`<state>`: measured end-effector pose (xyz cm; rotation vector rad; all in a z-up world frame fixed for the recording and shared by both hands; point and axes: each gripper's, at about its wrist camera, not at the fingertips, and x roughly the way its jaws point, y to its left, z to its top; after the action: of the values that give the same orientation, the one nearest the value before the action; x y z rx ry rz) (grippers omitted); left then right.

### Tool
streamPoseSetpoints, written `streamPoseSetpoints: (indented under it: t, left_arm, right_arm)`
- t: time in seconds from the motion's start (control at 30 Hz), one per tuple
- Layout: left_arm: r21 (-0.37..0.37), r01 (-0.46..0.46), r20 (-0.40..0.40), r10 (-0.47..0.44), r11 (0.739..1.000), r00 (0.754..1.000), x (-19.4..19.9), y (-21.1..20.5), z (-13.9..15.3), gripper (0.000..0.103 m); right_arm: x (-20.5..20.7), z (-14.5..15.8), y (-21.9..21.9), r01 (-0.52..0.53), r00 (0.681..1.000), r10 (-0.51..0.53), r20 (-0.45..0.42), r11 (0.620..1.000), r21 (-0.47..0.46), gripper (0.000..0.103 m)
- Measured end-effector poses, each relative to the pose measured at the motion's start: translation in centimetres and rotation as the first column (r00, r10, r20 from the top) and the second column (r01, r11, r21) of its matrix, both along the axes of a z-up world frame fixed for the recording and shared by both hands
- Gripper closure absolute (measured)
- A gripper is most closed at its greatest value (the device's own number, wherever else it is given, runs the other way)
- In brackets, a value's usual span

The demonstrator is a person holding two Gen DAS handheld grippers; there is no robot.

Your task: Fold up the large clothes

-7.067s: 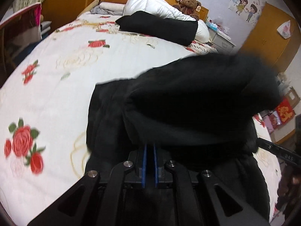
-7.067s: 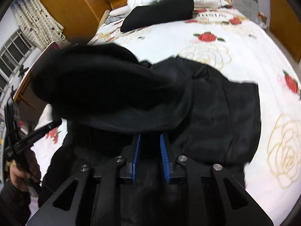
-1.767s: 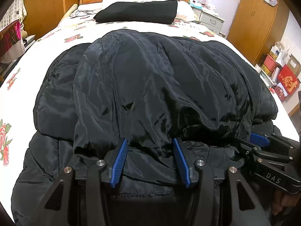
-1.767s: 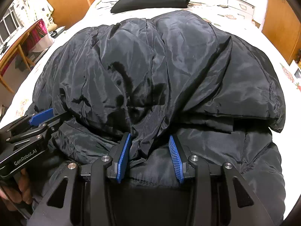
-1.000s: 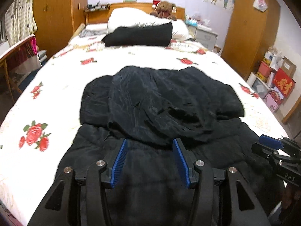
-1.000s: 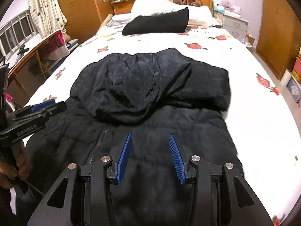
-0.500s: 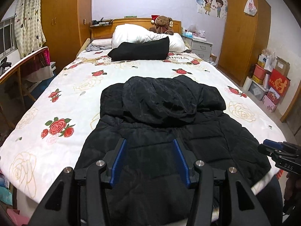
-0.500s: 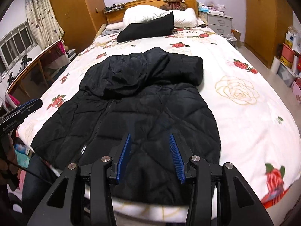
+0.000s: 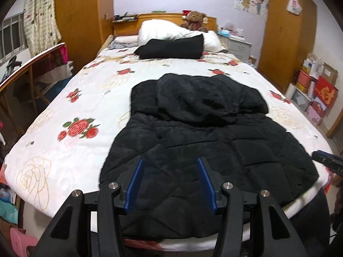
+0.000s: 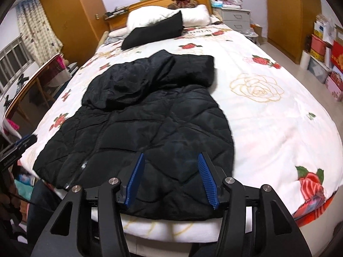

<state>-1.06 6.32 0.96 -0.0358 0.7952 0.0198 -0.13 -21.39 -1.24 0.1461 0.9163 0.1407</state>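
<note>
A black quilted jacket [image 9: 203,132] [image 10: 150,124] lies on the rose-print bed [image 9: 70,115] [image 10: 278,115], its top part folded down over the body and its hem at the near bed edge. My left gripper [image 9: 170,180] hovers open above the hem with nothing between its blue pads. My right gripper [image 10: 171,177] is also above the hem; its jaws are opening and nothing is between them. The right gripper's tip [image 9: 328,163] shows at the far right of the left wrist view, and the left gripper's tip [image 10: 19,144] shows at the far left of the right wrist view.
A folded black garment [image 9: 171,48] [image 10: 154,32], white pillows [image 9: 169,29] and a teddy bear [image 9: 194,20] lie at the headboard. A wooden desk [image 9: 27,64] stands left of the bed. Wardrobes [image 9: 285,32], a nightstand [image 9: 238,47] and boxes [image 9: 317,90] line the right side.
Both grippers have pulled back from the folded jacket toward the foot of the bed, so the whole jacket now shows. The right gripper's pads stand wider apart than half a second ago.
</note>
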Motion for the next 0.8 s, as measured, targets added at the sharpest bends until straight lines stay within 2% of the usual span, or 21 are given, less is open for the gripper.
streamPoseSetpoints:
  t: [0.23, 0.4, 0.57, 0.67, 0.8]
  left_arm:
    - [-0.011, -0.089, -0.048, 0.088, 0.996, 0.995, 1.1, 4.5, -2.2, 0.05]
    - [-0.026, -0.122, -0.105, 0.119, 0.992, 0.987, 2.0, 6.6, -4.5, 0.049]
    - [-0.051, -0.176, -0.191, 0.163, 0.983, 0.968, 2.3, 8.7, -7.3, 0.046]
    - [-0.075, -0.188, -0.205, 0.17, 0.979, 0.964, 2.1, 9.4, -8.1, 0.039]
    - [-0.113, -0.172, -0.226, 0.143, 0.979, 0.964, 1.9, 9.2, -8.5, 0.039]
  right_arm:
    - [1.0, -1.9, -3.9, 0.098, 0.994, -0.097, -0.057, 0.995, 0.033, 0.046]
    - [1.5, -3.4, -5.6, 0.131, 0.987, -0.125, -0.106, 0.99, 0.052, 0.046]
    - [1.8, -5.1, -6.3, 0.137, 0.978, -0.116, -0.171, 0.984, 0.117, 0.046]
    - [1.6, -5.7, -6.4, 0.131, 0.977, -0.105, -0.186, 0.983, 0.131, 0.043]
    - [1.4, -5.7, -6.0, 0.096, 0.977, -0.058, -0.206, 0.98, 0.177, 0.043]
